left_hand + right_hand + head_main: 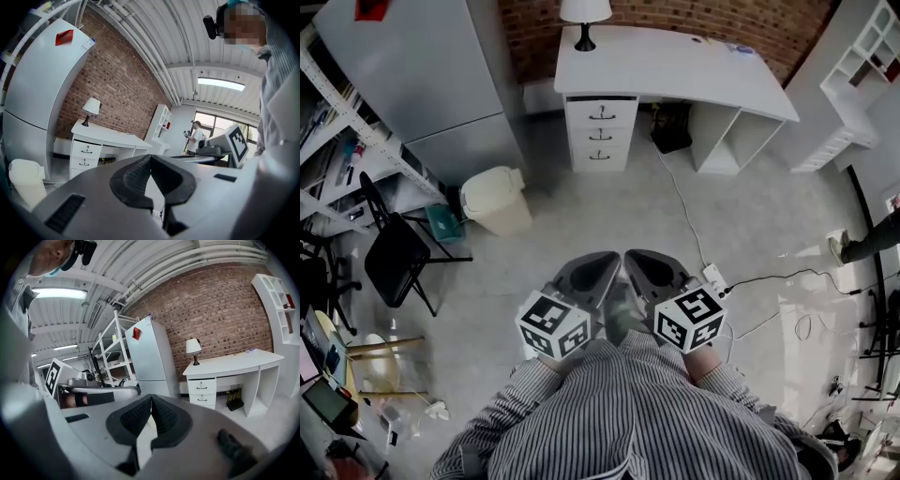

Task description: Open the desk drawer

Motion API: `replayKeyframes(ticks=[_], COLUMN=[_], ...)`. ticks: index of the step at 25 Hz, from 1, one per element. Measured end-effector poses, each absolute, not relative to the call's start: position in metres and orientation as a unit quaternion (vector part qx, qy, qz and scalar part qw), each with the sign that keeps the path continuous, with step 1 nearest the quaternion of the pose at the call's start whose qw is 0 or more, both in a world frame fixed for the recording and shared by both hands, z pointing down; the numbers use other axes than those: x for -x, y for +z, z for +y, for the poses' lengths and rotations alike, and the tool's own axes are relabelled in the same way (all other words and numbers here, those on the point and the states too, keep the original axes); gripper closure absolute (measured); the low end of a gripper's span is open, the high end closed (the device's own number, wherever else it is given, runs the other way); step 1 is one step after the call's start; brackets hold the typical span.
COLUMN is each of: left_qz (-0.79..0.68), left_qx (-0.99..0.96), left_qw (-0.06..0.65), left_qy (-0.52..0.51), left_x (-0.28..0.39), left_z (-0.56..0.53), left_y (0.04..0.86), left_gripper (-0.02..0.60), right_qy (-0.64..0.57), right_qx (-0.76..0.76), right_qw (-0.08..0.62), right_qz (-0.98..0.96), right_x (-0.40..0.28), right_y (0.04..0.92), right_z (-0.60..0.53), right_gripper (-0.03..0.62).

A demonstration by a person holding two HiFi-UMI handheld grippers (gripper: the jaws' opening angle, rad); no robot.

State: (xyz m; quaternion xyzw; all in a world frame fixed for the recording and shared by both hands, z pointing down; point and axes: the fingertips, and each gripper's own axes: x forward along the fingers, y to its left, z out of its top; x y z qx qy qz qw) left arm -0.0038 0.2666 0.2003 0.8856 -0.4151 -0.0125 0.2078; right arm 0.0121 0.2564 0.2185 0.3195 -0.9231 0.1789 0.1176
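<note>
- a tall white fridge (422, 75) fills the upper left of the head view, its top cut off by the frame.
- the white desk (675, 66) stands against the brick wall, well apart from both grippers.
- the drawer stack (601, 133) sits under the desk's left end: three drawers with dark handles, all shut flush.
- a black chair (394, 258) and a cream bin (497, 199) stand on the floor left of the drawers.
- the left gripper (609, 258) and the right gripper (634, 256) are side by side over the floor, with the person's hands hidden behind the marker cubes.
- each gripper's fingers are pressed together at the tips with nothing between them.
- the lamp (585, 19) stands on the desk's left end, its shade cut off at the top edge.
</note>
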Motion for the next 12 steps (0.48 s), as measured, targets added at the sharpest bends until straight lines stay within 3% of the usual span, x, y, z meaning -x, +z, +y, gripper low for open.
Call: replayKeyframes(ticks=[12], left_qz=[-0.450], left_qx=[-0.868], left_qw=[0.210], left_qy=[-0.029], left_x=[0.026], left_z=[0.085], left_y=[0.196], left_gripper=[0.569], right_qy=[0.172], right_qx=[-0.301], right_qw=[0.120], right_qz=[-0.930], right_x=[0.001], right_y=[0.211], right_z=[0.071], right_gripper=[0.577])
